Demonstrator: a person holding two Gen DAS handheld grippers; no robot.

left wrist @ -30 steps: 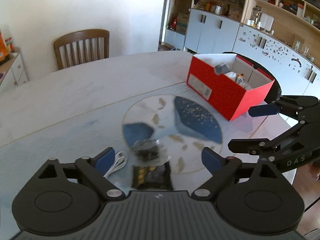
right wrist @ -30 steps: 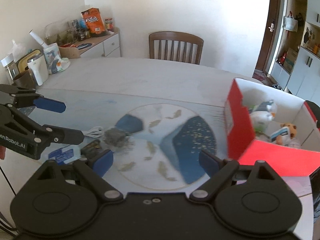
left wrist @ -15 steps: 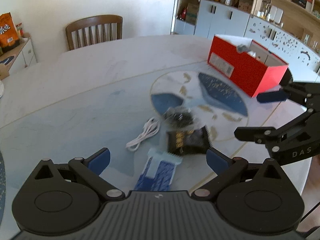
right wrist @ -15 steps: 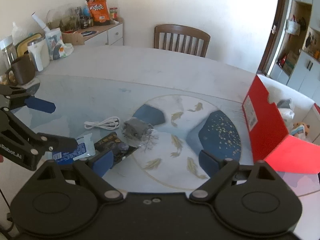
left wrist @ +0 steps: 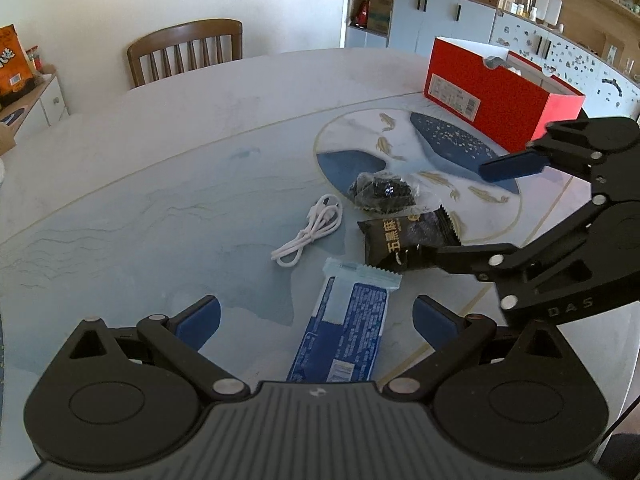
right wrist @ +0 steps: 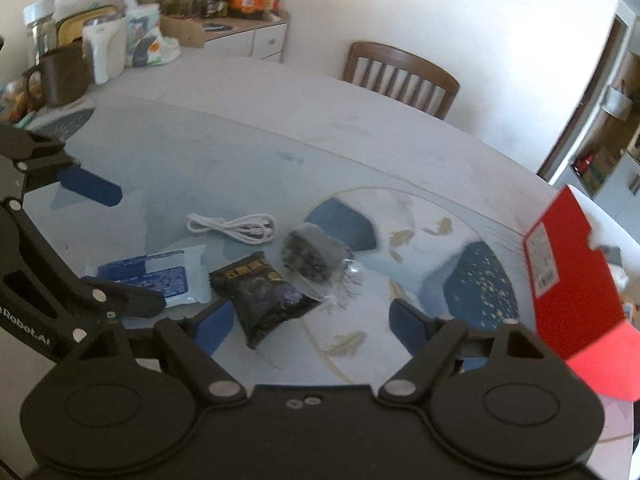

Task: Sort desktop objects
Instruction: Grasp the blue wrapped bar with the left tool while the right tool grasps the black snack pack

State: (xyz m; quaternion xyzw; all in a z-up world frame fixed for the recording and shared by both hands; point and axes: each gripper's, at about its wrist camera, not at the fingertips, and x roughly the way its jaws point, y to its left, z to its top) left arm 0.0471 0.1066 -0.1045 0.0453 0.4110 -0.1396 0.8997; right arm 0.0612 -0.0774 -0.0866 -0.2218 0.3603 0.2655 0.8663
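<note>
A blue and white snack packet lies on the table between the fingers of my open, empty left gripper. A black snack packet, a clear bag of dark pieces and a coiled white cable lie beyond it. My right gripper is open and empty, just short of the black packet. A red box stands at the far right with items inside.
The round table has a fish-pattern centre. A wooden chair stands behind it. A sideboard with a mug, jars and snack bags is at the left. Cabinets line the right wall.
Both grippers have pulled back and swung left, away from the red box. The packets and cable now lie nearer and more central in both views. Both grippers stay open.
</note>
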